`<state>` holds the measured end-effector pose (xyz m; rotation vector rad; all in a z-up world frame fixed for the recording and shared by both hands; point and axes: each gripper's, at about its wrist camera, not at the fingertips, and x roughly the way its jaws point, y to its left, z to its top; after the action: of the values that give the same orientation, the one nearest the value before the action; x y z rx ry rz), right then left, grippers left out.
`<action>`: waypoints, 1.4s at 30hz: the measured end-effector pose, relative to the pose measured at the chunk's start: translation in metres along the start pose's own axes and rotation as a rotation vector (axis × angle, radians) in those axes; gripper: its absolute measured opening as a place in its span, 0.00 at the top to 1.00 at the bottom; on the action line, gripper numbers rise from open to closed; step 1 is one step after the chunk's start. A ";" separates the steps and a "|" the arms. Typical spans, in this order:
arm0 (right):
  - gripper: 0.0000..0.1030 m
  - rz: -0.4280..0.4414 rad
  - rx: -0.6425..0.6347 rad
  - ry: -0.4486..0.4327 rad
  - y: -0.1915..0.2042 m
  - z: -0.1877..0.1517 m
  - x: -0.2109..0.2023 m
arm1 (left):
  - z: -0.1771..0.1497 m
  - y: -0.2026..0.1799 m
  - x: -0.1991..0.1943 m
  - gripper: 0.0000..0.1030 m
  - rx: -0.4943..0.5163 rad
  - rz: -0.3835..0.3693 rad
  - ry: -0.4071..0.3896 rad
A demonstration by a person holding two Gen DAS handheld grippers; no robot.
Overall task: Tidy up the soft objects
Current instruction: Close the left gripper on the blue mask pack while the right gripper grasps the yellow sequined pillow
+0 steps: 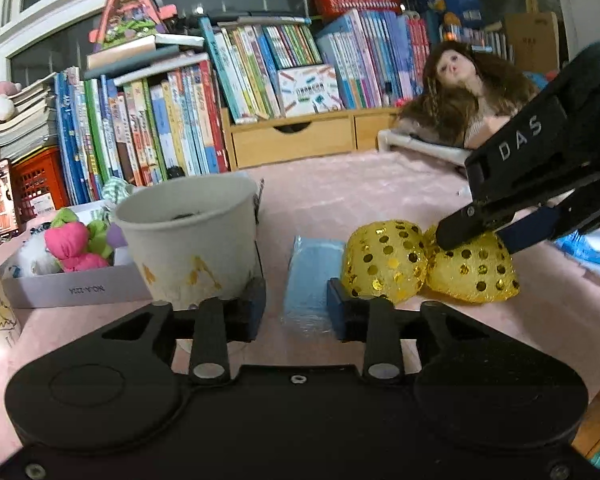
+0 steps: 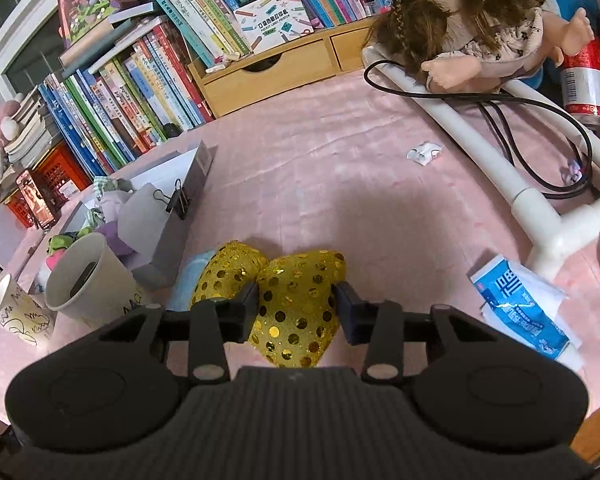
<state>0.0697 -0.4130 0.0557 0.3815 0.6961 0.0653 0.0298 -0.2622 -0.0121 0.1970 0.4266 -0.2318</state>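
Observation:
Two yellow sequined soft pouches lie side by side on the pink cloth: the left one (image 1: 384, 265) (image 2: 230, 274) and the right one (image 1: 474, 274) (image 2: 300, 312). My right gripper (image 2: 296, 310) (image 1: 480, 236) is shut on the right pouch, one finger on each side. My left gripper (image 1: 296, 312) is open and empty, its fingers straddling a light blue soft pack (image 1: 312, 276) that lies between a paper cup (image 1: 188, 244) and the left pouch. A grey box (image 1: 76, 284) (image 2: 168, 216) holds pink and green soft toys (image 1: 74, 246).
A second, scribbled paper cup (image 2: 18, 312) stands at the left. A blue-and-white packet (image 2: 520, 304), a white pipe frame (image 2: 500, 168) with a black cable, a doll (image 2: 472, 32) and a red can (image 2: 586, 80) are at the right. Books line the back.

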 end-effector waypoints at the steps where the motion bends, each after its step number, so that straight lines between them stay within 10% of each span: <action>1: 0.53 -0.002 0.000 0.002 0.000 0.000 0.001 | 0.000 -0.001 0.002 0.68 0.003 -0.001 0.011; 22: 0.53 0.013 -0.009 0.027 -0.002 -0.006 -0.002 | -0.013 0.029 -0.039 0.84 -0.027 -0.176 0.069; 33: 0.23 0.019 -0.045 0.009 0.004 -0.007 -0.003 | -0.021 0.033 -0.050 0.49 0.034 -0.143 0.033; 42: 0.15 -0.032 -0.136 0.009 0.019 -0.012 0.007 | -0.018 0.033 -0.029 0.51 0.008 -0.136 0.074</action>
<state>0.0687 -0.3903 0.0502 0.2398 0.7022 0.0840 0.0060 -0.2209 -0.0112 0.1849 0.5128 -0.3609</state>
